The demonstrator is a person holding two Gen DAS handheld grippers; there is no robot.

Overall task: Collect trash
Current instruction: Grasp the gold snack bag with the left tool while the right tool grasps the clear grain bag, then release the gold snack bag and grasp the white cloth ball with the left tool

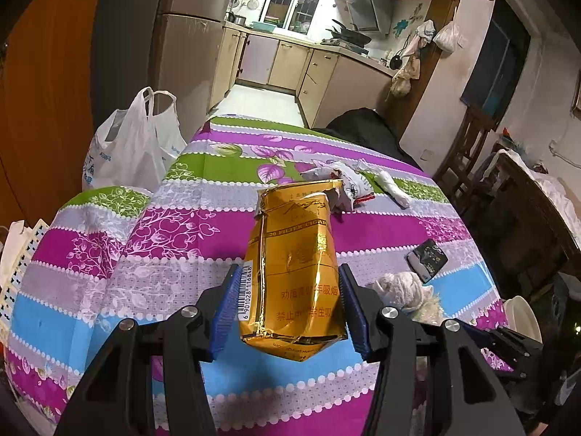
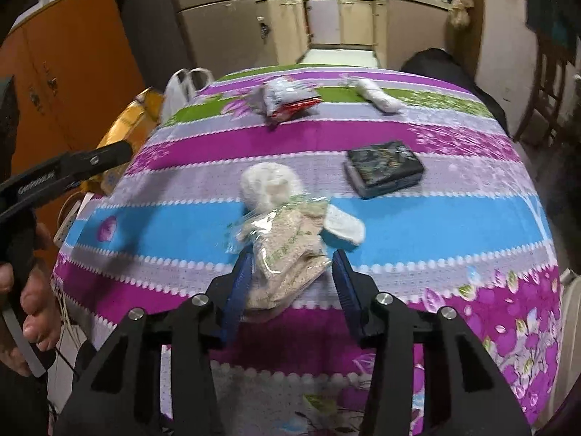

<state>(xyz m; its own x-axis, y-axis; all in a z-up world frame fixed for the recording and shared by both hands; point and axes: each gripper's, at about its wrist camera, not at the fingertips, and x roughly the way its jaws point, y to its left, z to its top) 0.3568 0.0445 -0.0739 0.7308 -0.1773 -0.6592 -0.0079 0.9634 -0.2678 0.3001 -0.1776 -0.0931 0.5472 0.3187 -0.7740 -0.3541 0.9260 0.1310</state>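
My left gripper (image 1: 290,279) is shut on a crumpled gold cigarette pack (image 1: 296,265) and holds it above the striped tablecloth (image 1: 145,247). The pack also shows at the left of the right wrist view (image 2: 127,127), off the table's left edge. My right gripper (image 2: 292,265) stands around a clear plastic wrapper with beige print (image 2: 287,254) at the table's near edge; the jaws are apart with a gap on the right side. A white tissue wad (image 2: 270,183) lies just beyond the wrapper. A black cigarette box (image 2: 385,167), a crumpled white-and-red wrapper (image 2: 287,100) and a twisted white tissue (image 2: 377,96) lie farther back.
A white plastic bag (image 1: 127,145) hangs open off the table's far left corner. An orange cabinet (image 2: 72,72) stands to the left. A dark chair back (image 1: 366,127) is behind the table, and a wooden chair (image 2: 544,83) to the right. A white perforated basket (image 1: 14,265) sits at left.
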